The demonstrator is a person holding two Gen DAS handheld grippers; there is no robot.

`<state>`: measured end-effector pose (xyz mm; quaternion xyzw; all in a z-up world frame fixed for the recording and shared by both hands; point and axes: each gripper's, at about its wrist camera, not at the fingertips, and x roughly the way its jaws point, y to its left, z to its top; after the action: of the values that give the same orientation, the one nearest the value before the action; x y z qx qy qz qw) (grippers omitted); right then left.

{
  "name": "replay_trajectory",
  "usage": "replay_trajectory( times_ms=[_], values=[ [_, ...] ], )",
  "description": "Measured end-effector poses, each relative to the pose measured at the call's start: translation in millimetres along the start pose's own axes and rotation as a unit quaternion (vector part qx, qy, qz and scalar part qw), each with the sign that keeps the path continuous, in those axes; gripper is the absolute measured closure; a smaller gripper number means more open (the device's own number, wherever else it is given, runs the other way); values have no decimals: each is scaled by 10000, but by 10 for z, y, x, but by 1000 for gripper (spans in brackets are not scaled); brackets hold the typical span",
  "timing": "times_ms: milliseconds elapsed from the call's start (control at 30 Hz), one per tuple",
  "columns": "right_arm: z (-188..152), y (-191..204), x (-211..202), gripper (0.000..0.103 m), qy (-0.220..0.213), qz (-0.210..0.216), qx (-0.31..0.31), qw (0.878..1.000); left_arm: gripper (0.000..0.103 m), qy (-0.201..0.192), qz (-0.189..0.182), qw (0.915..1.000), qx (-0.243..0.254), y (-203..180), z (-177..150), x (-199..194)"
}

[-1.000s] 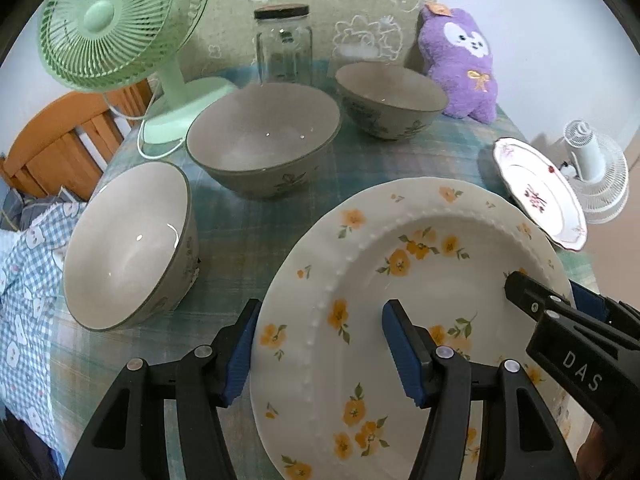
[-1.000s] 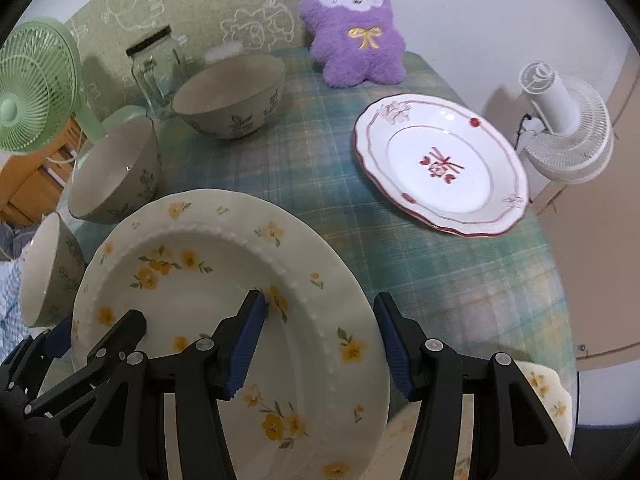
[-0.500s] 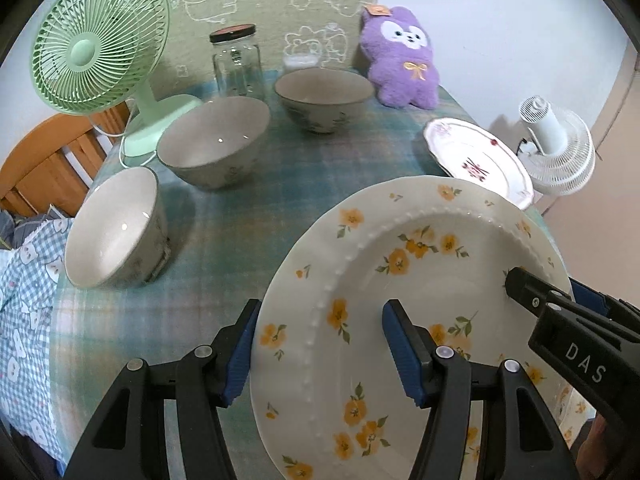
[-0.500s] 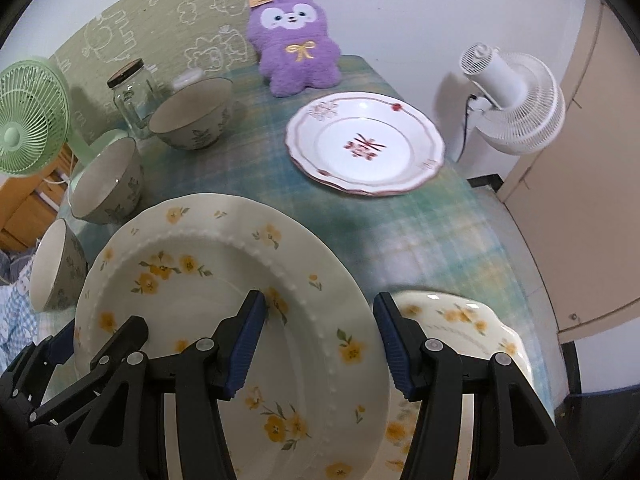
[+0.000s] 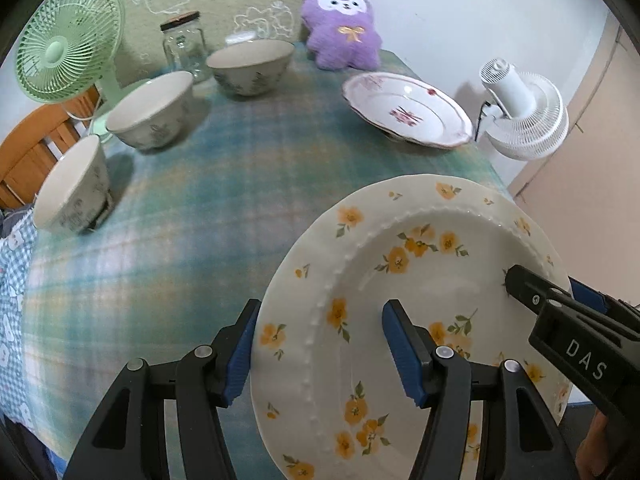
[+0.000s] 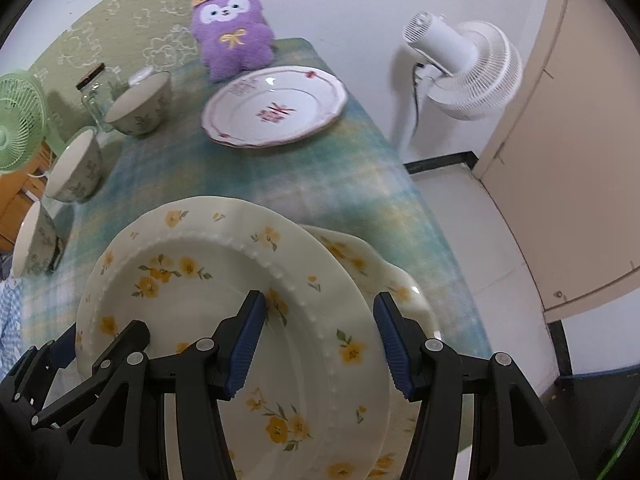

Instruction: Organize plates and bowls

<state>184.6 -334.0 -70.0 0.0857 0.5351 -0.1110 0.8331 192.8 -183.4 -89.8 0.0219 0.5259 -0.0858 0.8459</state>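
A glossy cream plate with yellow flowers (image 6: 224, 320) is gripped on opposite rims by the left gripper (image 5: 318, 350) and right gripper (image 6: 318, 344), filling the lower centre of both frames, above a matching plate (image 6: 384, 280) at lower right. Stacking is judged barely begun. The red-trimmed scalloped plate (image 5: 408, 110) at upper right and three speckled ceramic bowls (image 5: 154, 114) at upper left are left unsorted on the plaid cloth (image 5: 240, 184).
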Motion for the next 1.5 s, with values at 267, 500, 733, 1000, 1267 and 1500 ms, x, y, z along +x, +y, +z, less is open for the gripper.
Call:
replay_trajectory(
  times_ms=[267,500,733,1000,1267,1500],
  values=[
    [-153,-306,71,43,156,-67,33,9999,41,81,26,10000,6,-243,-141,92],
    [-226,-357,127,43,215,-60,-39,9997,41,58,102,9999,-50,-296,-189,127],
    [-208,-336,147,44,131,-145,-123,9997,40,31,170,9998,-107,-318,-199,166],
    [-182,-293,177,47,65,-376,-287,9989,42,-15,353,9992,-207,-350,-210,203],
    [-177,-193,227,54,-23,-680,-679,9954,43,-116,567,9979,-289,-393,-227,207],
    [-128,-199,246,53,-133,-617,-805,9948,33,-113,702,9971,-281,-443,-210,264]
  ],
)
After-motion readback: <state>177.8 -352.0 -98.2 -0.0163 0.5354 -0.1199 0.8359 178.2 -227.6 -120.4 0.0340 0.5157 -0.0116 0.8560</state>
